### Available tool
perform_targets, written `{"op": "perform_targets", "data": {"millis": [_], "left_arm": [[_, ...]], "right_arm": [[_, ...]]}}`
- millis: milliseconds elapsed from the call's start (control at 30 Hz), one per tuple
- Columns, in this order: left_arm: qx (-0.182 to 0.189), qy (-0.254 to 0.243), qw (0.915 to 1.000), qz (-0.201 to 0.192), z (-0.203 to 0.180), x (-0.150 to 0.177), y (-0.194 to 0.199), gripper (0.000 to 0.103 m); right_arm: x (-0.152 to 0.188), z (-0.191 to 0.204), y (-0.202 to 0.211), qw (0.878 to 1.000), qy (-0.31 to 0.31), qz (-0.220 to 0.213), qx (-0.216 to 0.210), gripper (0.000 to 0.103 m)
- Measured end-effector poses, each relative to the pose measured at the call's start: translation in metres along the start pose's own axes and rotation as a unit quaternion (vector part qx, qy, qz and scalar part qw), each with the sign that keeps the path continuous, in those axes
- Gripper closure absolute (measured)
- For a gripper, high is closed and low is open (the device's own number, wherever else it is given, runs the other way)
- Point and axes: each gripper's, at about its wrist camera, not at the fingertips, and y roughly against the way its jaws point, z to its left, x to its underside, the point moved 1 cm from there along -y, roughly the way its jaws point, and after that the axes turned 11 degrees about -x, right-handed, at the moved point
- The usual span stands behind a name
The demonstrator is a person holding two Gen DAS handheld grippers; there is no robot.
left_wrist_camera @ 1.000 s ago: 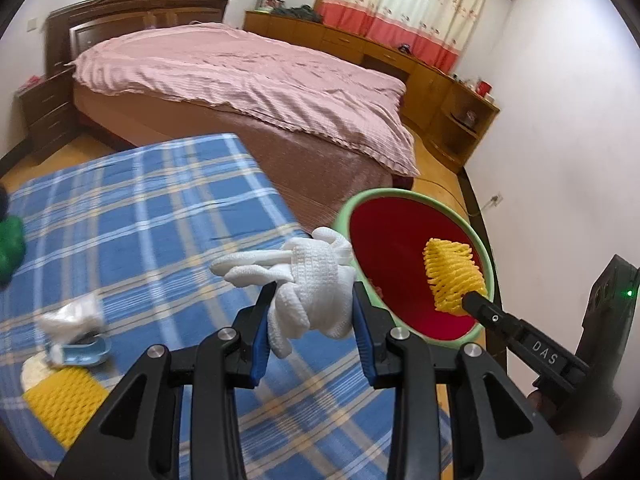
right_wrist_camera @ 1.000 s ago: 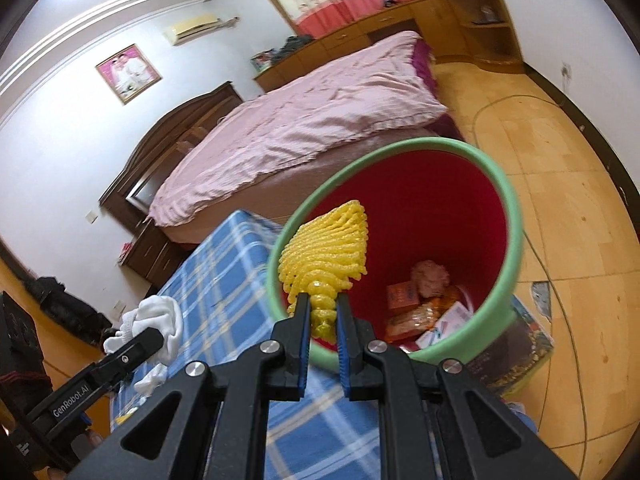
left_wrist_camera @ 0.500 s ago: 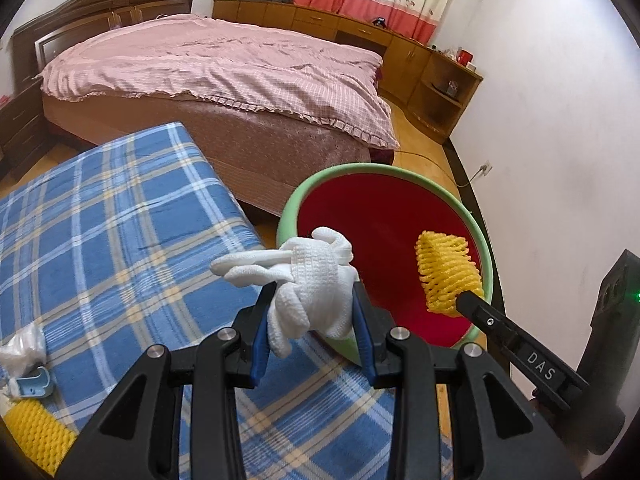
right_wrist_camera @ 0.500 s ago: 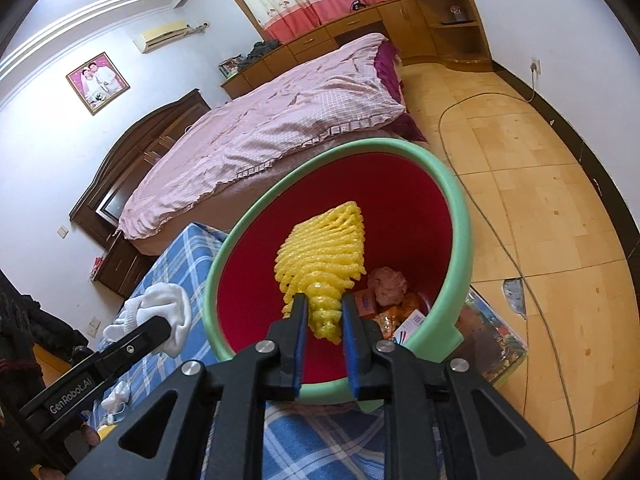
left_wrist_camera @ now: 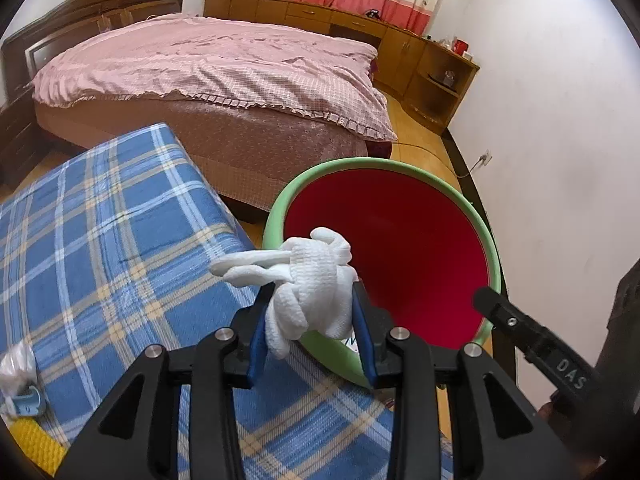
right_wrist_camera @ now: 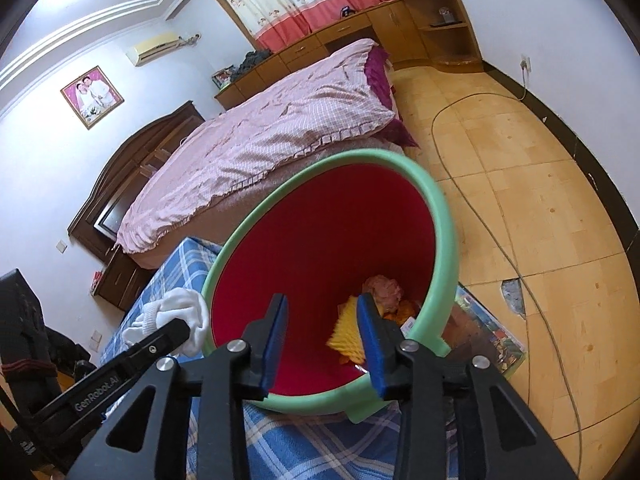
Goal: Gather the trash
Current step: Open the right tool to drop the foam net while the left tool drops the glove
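The left hand-held gripper [left_wrist_camera: 310,316] squeezes a white knit glove [left_wrist_camera: 308,280] between its blue pads, right at the near rim of the bin [left_wrist_camera: 276,208]. The bin is green outside and red inside and stands beside the blue checked bench [left_wrist_camera: 100,240]. The right hand-held gripper [right_wrist_camera: 322,332] is over the bin with its jaws opening and nothing between them. A yellow foam net [right_wrist_camera: 344,340] lies down in the bin with other trash. Another yellow foam net [left_wrist_camera: 34,446] lies on the bench.
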Motion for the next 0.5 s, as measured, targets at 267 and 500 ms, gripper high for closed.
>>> {"op": "perform_targets", "data": {"millis": [267, 500], "left_arm": [[-0.018, -0.031, 0.9993, 0.004, -0.009, -0.005, -0.0099, 0.052], [-0.021, -0.025, 0.9994, -0.001, -0.0049, -0.0066, -0.0059, 0.047]], "right_arm": [[-0.0022, -0.0022, 0.0034, 1.0, -0.006, -0.006, 0.007, 0.056], [-0.0016, -0.0027, 0.0014, 1.0, -0.008, 0.0, 0.009, 0.049]]}}
